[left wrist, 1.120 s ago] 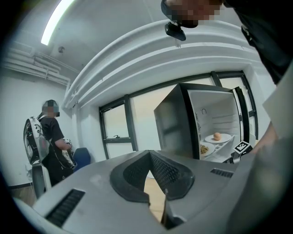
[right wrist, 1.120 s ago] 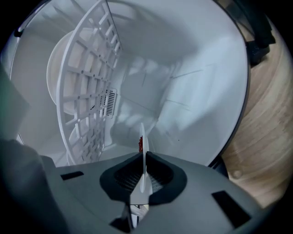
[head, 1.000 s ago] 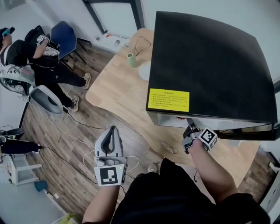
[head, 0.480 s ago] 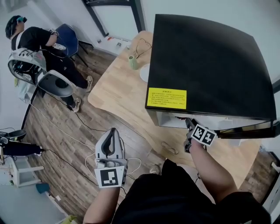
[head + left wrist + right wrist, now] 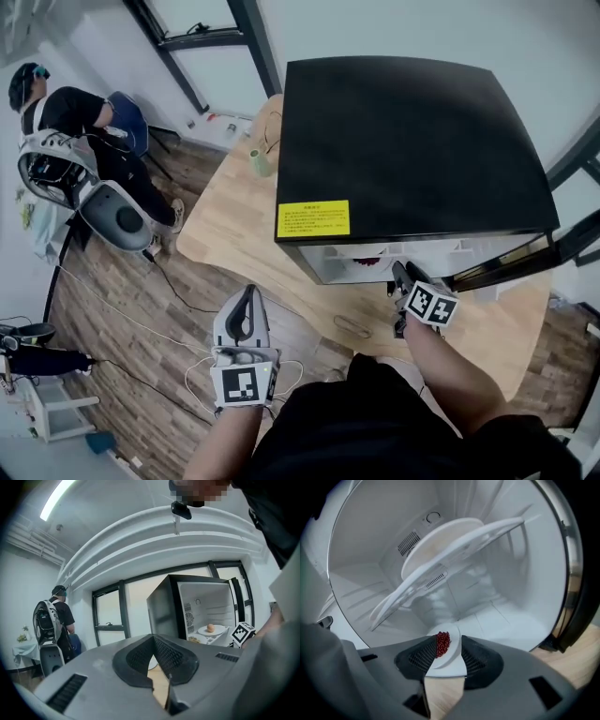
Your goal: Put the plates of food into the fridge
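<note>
The black fridge stands open on the wooden table. My right gripper reaches into its lower compartment. Its jaws have just been opening and now stand open either side of a white plate of red beans, which rests on the fridge floor. Above it, another white plate sits on the shelf. In the left gripper view that upper plate carries a round bun. My left gripper hangs shut and empty over the floor, left of the fridge.
The fridge door swings out at the right. A green cup and a cable lie on the table's far side. A person with a backpack stands by a chair at the far left. Cables trail on the wooden floor.
My right gripper has rolled at the fridge mouth, so its marker cube faces differently, and sits slightly higher. The left gripper has shifted a little. The person at far left has stood up.
</note>
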A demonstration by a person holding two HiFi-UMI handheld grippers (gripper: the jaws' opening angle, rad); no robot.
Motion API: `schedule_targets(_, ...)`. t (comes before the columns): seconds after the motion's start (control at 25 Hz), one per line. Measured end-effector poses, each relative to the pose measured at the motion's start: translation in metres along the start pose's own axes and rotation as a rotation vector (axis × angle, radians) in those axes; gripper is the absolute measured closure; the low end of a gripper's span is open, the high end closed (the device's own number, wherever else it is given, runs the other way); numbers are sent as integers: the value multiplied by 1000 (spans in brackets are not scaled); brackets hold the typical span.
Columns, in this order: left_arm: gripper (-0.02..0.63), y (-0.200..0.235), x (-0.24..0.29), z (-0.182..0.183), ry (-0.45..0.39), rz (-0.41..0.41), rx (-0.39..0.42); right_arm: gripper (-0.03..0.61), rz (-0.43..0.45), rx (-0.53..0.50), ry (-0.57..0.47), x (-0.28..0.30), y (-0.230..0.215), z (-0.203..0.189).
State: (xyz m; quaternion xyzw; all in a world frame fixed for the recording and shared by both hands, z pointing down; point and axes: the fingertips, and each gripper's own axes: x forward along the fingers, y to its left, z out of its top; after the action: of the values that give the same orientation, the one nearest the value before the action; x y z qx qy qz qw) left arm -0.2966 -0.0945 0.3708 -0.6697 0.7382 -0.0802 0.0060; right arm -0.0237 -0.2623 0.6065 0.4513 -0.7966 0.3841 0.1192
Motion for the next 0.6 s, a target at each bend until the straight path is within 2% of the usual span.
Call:
schedule_targets(0.28,609,-38,19,8,-37,-119,-1,413,23,-106,-105,-49,2,28)
schedule_targets(0.44,609,-65,24,2,-25,-207,-8,516,68,-166,-188,-84,14,46)
schedule_targets(0.6,609,-88,30,-6,-20,-267,-24,535,92,-292,-267,-119,29,72)
